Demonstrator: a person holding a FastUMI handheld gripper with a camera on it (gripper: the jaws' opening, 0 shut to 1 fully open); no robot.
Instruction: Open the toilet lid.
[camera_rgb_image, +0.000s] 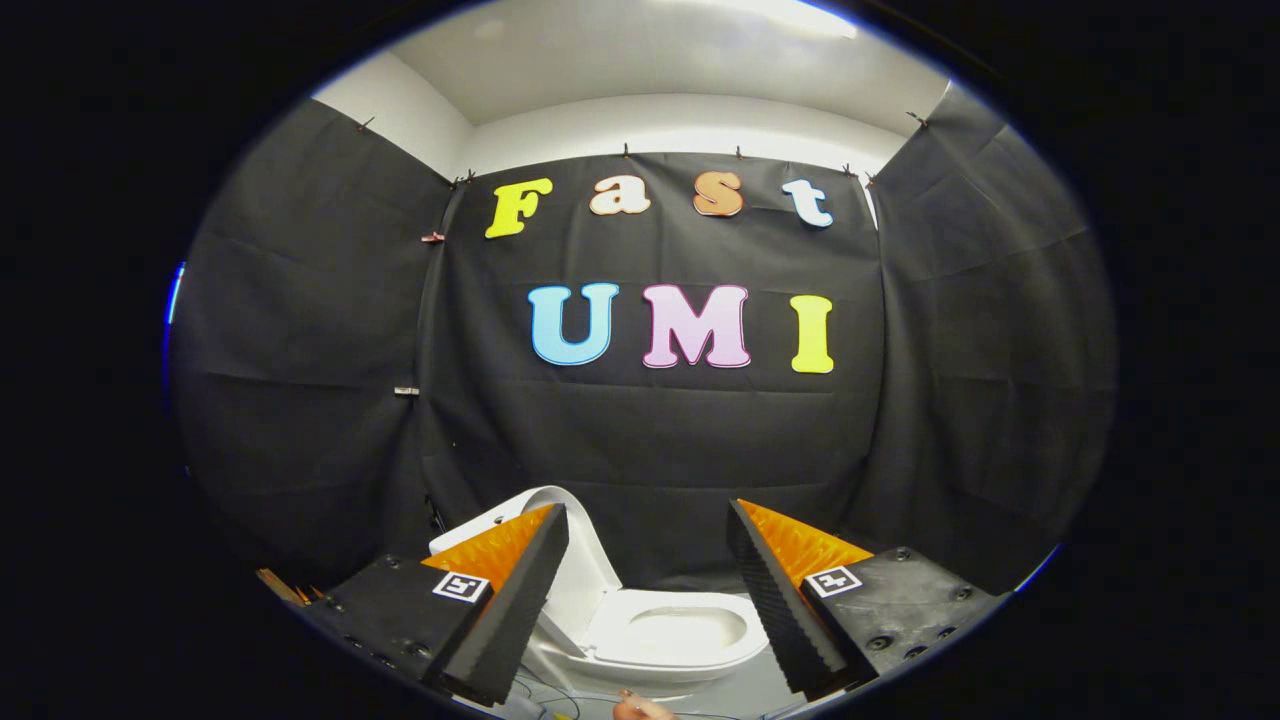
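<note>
The hand-held gripper (648, 520) is spread wide and holds nothing. Just beyond its fingers (515, 600) sits the white toilet (660, 640), its lid (575, 570) already raised upright, the bowl open between them. Thin cables (560, 690) lie on the floor nearby.

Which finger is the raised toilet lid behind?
The left finger: the lid stands upright just beyond it, partly hidden by it. The right finger has only the seat and black cloth beyond. Gripper open.
</note>
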